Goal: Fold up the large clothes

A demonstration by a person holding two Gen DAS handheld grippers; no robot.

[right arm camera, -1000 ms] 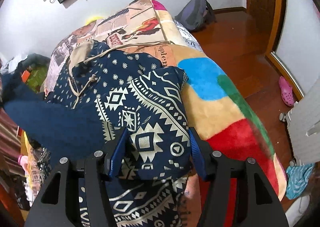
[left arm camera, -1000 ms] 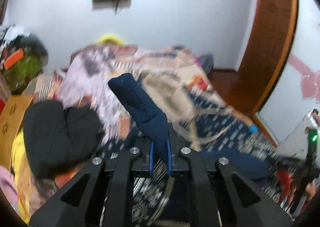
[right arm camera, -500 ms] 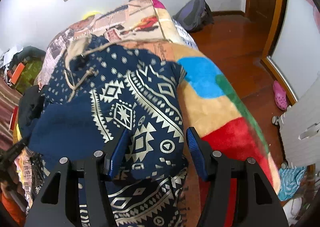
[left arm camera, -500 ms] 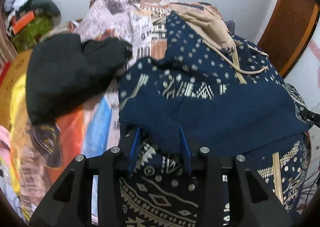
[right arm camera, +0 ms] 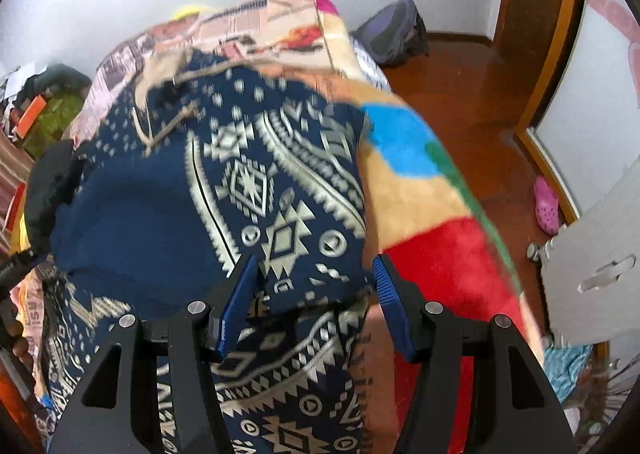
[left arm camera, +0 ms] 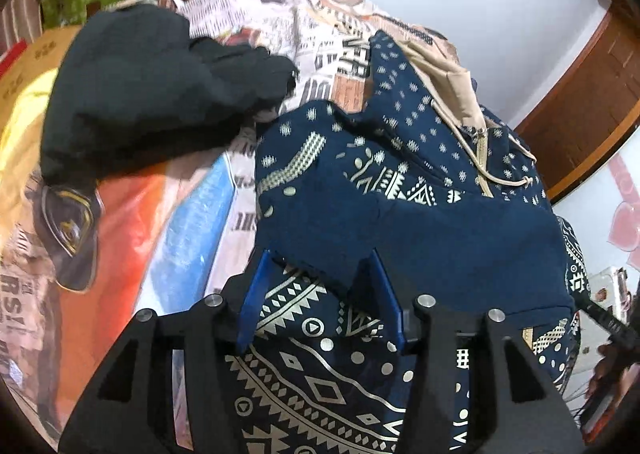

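A navy hoodie [left arm camera: 400, 173] with a pale geometric print lies on a bed, its beige-lined hood [left arm camera: 452, 81] at the far end. One sleeve [left arm camera: 440, 246], plain navy, lies folded across the body. My left gripper [left arm camera: 318, 258] is at the sleeve's near edge. Its jaws are opening and the cloth edge lies loose between the tips, not pressed. In the right wrist view the hoodie [right arm camera: 280, 181] fills the middle, with the sleeve [right arm camera: 132, 221] to the left. My right gripper [right arm camera: 315, 260] stands open just over the hoodie's near right corner, with cloth under the gap.
The bed carries a colourful blanket [right arm camera: 420, 213]. A black garment [left arm camera: 140, 85] lies left of the hoodie. A cardboard box [left arm camera: 24, 65] and clutter stand at the far left. Right of the bed are a wooden floor [right arm camera: 480, 93], a grey backpack [right arm camera: 396, 33] and a pink shoe [right arm camera: 546, 209].
My left gripper came down with the sleeve pinched in it, laid the sleeve across the hoodie and spread its jaws off it. The right gripper shifted slightly, still open.
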